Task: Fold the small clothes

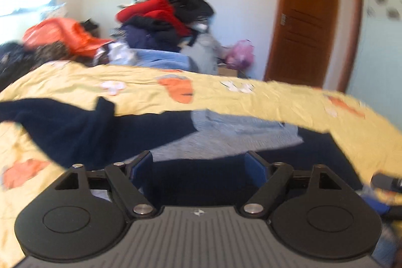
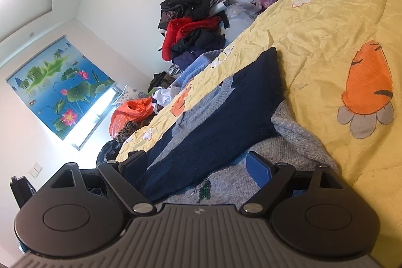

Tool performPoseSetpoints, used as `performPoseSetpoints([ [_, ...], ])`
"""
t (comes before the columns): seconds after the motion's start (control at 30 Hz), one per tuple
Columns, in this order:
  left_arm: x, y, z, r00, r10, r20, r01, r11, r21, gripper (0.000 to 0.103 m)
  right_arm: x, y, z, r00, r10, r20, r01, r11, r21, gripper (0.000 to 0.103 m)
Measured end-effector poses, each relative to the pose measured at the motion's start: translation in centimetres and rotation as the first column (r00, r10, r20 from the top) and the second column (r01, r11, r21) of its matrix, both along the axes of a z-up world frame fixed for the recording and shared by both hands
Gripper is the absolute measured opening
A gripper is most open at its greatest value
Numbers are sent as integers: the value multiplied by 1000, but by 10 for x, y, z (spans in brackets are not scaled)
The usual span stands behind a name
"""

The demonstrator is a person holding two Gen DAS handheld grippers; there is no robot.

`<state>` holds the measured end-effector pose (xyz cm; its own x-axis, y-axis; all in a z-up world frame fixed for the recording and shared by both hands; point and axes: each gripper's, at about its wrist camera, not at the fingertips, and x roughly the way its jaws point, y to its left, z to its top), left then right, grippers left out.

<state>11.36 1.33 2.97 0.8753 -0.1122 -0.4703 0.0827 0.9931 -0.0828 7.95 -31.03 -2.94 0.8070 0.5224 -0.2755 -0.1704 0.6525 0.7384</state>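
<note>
Left wrist view shows the left tool point(image 1: 199, 165) spread over a navy and grey knitted sweater point(image 1: 176, 140) on the yellow carrot-print bed quilt point(image 1: 276, 97). Right tool point(image 2: 201, 165) is likewise spread, the sweater point(image 2: 226, 102) lying between its fingers, not pinched.

My navy-and-grey knit sweater point(image 2: 221, 102) lies partly folded on the yellow bed, navy sleeve laid across its grey body; another sleeve stretches out w/ a kink, cuff flopped over.

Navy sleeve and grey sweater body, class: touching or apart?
Touching. The right wrist view shows the navy sleeve lying folded flat across the grey sweater body, no gap between.
</note>
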Motion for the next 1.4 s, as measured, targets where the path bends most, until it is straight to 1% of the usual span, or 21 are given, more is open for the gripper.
performPoseSetpoints([
  [0.03,7,-6,-7,1000,-6,-29,7,1000,22,80,0,2,2,1000,-7,-8,7,1000,-24,85],
  [0.1,19,-9,-21,994,-20,-110,22,1000,21,80,2,12,14,999,-16,-33,12,991,-133,87],
  [0.13,23,-8,-27,989,-21,-148,24,1000,17,80,2,18,23,1000,1,-6,-2,983,-185,87],
  [0.23,28,-3,-31,984,-46,-169,44,999,-15,84,17,40,56,994,28,104,9,939,-343,90],
  [0.3,29,-7,-33,981,-69,-179,71,997,6,93,48,54,66,995,35,92,9,898,-439,93],
  [0.33,30,-9,-35,980,-76,-185,80,997,15,95,68,60,65,997,35,62,0,871,-492,93],
  [0.43,30,-10,-36,978,-83,-190,89,996,22,96,123,70,39,994,-41,-100,-32,774,-632,89],
  [0.47,29,-9,-36,978,-85,-190,90,996,18,96,131,70,30,991,-66,-116,-27,750,-661,88],
  [0.5,29,-9,-35,978,-86,-189,91,996,13,96,128,73,26,995,-74,-72,1,709,-705,89],
  [0.53,29,-8,-35,978,-88,-189,91,996,8,96,129,74,21,995,-71,-76,-8,680,-734,91],
  [0.57,30,-7,-35,978,-88,-189,91,996,5,96,125,74,17,997,-58,-53,-2,664,-748,95],
  [0.7,32,-8,-35,977,-93,-192,96,995,6,98,126,69,16,997,-48,-55,-9,673,-740,99],
  [0.83,30,-4,-32,978,-103,-183,102,995,-12,99,128,74,18,997,-55,-59,-8,656,-755,102],
  [0.93,13,17,-21,989,-87,-117,78,994,-81,99,130,74,19,997,-56,-57,-6,661,-751,102],
  [1.03,-9,63,-3,1000,-8,-12,6,985,-175,99,129,72,20,997,-53,-55,-4,673,-740,102],
  [1.1,-11,106,7,997,83,7,-78,964,-253,99,128,72,19,997,-52,-53,-4,673,-739,102],
  [1.13,-9,131,10,990,138,-2,-132,945,-298,99,127,72,20,997,-52,-51,-3,676,-737,102],
  [1.2,-2,181,13,966,258,-31,-250,888,-385,99,126,70,20,998,-50,-48,-1,684,-730,102],
  [1.27,4,229,13,920,387,-61,-372,814,-447,99,126,69,20,998,-49,-47,-1,690,-723,103],
  [1.33,10,269,11,869,489,-77,-464,750,-471,99,126,69,21,998,-48,-47,-1,691,-722,103],
  [1.4,23,301,7,833,541,-117,-525,704,-479,99,126,69,21,998,-47,-48,-2,690,-723,103],
])
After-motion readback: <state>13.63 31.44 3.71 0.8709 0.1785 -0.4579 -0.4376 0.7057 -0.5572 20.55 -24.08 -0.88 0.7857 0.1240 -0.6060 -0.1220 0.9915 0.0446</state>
